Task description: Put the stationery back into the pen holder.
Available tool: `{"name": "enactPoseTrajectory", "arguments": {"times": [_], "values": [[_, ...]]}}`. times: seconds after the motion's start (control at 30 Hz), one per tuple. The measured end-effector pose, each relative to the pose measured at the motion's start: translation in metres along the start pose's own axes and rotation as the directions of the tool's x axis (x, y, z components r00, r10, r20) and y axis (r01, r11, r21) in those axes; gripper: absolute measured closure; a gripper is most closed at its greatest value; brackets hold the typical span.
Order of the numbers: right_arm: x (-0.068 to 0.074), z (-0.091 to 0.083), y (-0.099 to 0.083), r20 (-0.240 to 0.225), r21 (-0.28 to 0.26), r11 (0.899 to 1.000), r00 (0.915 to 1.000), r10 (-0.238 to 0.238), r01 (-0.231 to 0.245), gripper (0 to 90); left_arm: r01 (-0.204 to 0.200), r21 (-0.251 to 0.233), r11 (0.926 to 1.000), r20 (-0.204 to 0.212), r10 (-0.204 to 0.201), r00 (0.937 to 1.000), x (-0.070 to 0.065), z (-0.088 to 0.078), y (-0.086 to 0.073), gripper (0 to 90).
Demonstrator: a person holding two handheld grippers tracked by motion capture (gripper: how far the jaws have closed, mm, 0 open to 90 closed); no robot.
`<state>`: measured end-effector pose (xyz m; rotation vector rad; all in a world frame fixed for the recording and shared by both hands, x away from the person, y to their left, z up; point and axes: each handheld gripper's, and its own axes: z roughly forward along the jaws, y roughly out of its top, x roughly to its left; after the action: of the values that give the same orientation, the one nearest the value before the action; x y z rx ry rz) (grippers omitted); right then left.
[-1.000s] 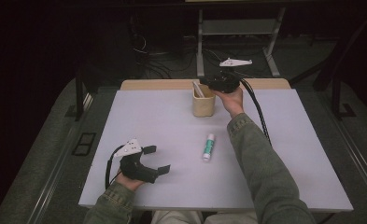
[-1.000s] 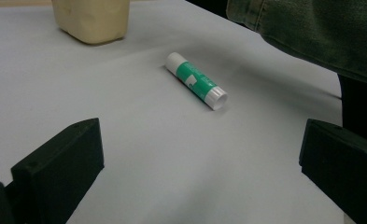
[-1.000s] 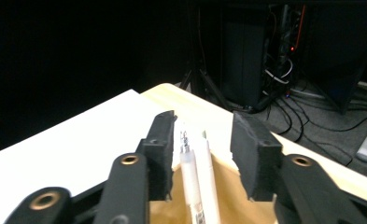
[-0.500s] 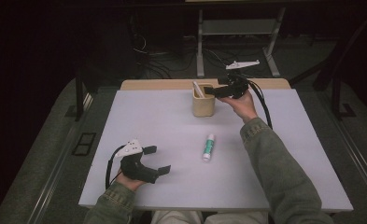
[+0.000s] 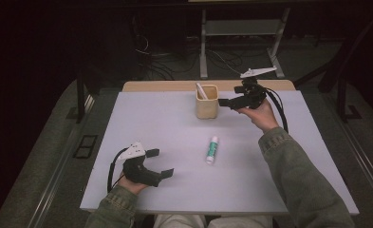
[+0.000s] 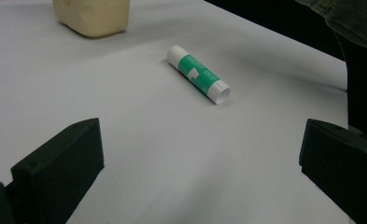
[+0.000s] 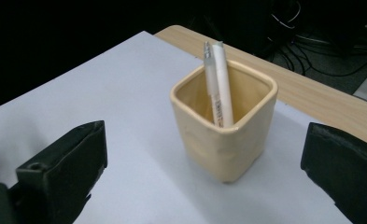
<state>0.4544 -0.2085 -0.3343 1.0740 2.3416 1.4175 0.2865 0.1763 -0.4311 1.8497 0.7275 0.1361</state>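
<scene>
A cream square cup (image 5: 206, 102) (image 7: 223, 135) stands near the table's far edge, and a white pen (image 5: 201, 91) (image 7: 218, 84) leans inside it. Just right of the cup, my right gripper (image 5: 226, 101) (image 7: 204, 172) is raised above the table. Its jaws have just been opening and stand wide with nothing between them. A green and white glue stick (image 5: 212, 149) (image 6: 198, 73) lies flat at mid-table. At the near left my left gripper (image 5: 159, 163) (image 6: 200, 172) rests open, pointing toward the glue stick but well apart from it.
A white table top (image 5: 174, 123) has a wooden strip (image 5: 165, 85) along its far edge. Behind it, a metal stand (image 5: 241, 28) and cables sit on the dark floor. The right sleeve (image 5: 298, 175) reaches across the table's right side.
My right gripper has drawn back from above the cup to its right and risen slightly, with its jaws spread apart. The pen stays in the cup. The left gripper has not moved.
</scene>
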Motion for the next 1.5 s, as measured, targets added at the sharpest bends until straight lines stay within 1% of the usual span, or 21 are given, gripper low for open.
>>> {"name": "enactPoseTrajectory", "arguments": {"times": [0.23, 0.37, 0.53, 0.73, 1.03, 1.27, 1.5], "values": [[0.014, -0.017, -0.010, -0.005, 0.014, 1.000, 0.9998, -0.019, 0.019, 0.2, -0.001, 0.000, 1.0000, -0.001, 0.001, 1.0000, 0.000, 0.000, 0.000, 0.0], [0.022, -0.025, -0.015, -0.010, 0.002, 0.999, 0.9991, -0.040, 0.040, 0.2, -0.002, -0.005, 1.0000, -0.001, 0.002, 1.0000, -0.001, -0.001, 0.001, 0.0], [0.029, -0.034, -0.030, -0.023, 0.000, 0.999, 0.9989, -0.041, 0.041, 0.2, -0.002, -0.005, 1.0000, -0.002, 0.002, 1.0000, -0.001, -0.001, 0.001, 0.0], [0.033, -0.046, -0.046, -0.030, 0.003, 0.999, 0.9990, -0.034, 0.034, 0.2, -0.002, -0.004, 1.0000, -0.005, 0.002, 1.0000, -0.001, -0.001, 0.001, 0.0], [0.038, -0.066, -0.067, -0.025, -0.013, 1.000, 0.9994, -0.025, 0.025, 0.2, -0.001, -0.003, 1.0000, -0.006, 0.001, 1.0000, -0.001, -0.001, 0.001, 0.0], [0.040, -0.077, -0.085, -0.030, -0.001, 1.000, 0.9995, -0.011, 0.011, 0.2, -0.004, -0.002, 1.0000, -0.008, 0.004, 1.0000, -0.001, -0.001, 0.001, 0.0], [0.042, -0.085, -0.106, -0.024, 0.010, 1.000, 0.9997, -0.002, 0.002, 0.2, 0.000, -0.001, 1.0000, -0.012, 0.000, 0.9999, -0.001, -0.002, 0.000, 0.0]]}}
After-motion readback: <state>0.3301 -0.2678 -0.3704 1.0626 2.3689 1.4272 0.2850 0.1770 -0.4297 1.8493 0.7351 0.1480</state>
